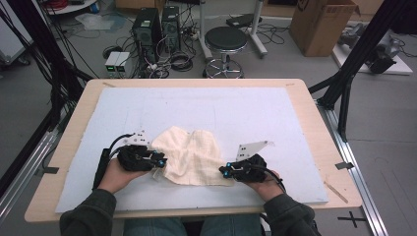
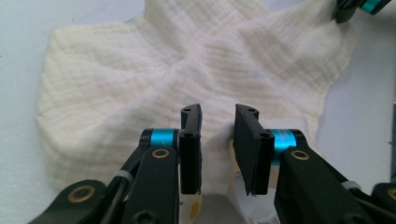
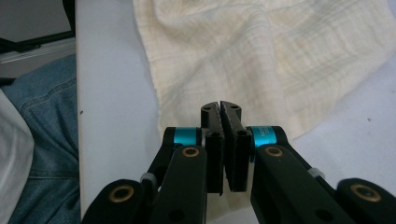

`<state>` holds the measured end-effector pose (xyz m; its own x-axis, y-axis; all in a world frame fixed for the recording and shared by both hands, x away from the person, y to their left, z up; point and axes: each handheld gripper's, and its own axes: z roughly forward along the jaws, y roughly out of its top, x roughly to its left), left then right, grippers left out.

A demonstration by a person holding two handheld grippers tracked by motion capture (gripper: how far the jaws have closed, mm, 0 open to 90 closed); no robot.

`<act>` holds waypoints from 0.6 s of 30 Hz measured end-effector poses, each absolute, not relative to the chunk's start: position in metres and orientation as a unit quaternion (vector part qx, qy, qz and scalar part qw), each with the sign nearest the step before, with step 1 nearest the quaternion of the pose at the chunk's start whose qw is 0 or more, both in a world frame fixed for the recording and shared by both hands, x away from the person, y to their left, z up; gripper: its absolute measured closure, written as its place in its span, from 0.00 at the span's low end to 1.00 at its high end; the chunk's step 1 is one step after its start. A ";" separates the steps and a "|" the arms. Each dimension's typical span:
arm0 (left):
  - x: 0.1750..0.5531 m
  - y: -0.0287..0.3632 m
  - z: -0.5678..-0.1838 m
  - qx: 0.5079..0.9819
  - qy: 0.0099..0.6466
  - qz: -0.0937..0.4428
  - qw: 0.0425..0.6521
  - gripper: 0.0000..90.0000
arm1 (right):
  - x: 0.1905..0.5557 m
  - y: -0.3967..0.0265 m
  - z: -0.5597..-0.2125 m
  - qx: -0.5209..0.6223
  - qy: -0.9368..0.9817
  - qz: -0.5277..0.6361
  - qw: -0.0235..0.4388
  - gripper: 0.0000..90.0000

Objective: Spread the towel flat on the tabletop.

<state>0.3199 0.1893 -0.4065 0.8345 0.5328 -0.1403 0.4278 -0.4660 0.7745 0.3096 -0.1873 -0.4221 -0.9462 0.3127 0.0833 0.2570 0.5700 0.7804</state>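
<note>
- A crumpled cream muslin cloth (image 1: 189, 155) lies on the near middle of the pale blue mat (image 1: 246, 113).
- The left gripper (image 2: 217, 122), jaws parted, straddles a fold at the cloth's left edge.
- The right gripper (image 3: 220, 107) pinches the cloth's near right corner, jaws clenched.
</note>
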 end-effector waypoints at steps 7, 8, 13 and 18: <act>0.303 0.196 -0.398 0.859 0.260 0.067 0.437 0.80 | 0.309 -0.187 -0.422 0.160 0.885 0.435 0.036 0.97; 0.301 0.197 -0.397 0.857 0.257 0.064 0.442 0.80 | 0.309 -0.187 -0.422 0.160 0.885 0.435 0.036 0.97; 0.290 0.199 -0.399 0.860 0.241 0.059 0.446 0.76 | 0.309 -0.187 -0.422 0.160 0.887 0.433 0.034 0.97; 0.293 0.196 -0.410 0.861 0.263 0.067 0.431 0.59 | 0.309 -0.186 -0.424 0.159 0.887 0.432 0.033 0.97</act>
<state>0.2933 0.1956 -0.4100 0.8529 0.5104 -0.1100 0.3941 -0.4913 0.7767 0.3092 -0.1858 -0.4237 -0.9475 0.3099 0.0793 0.2537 0.5770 0.7763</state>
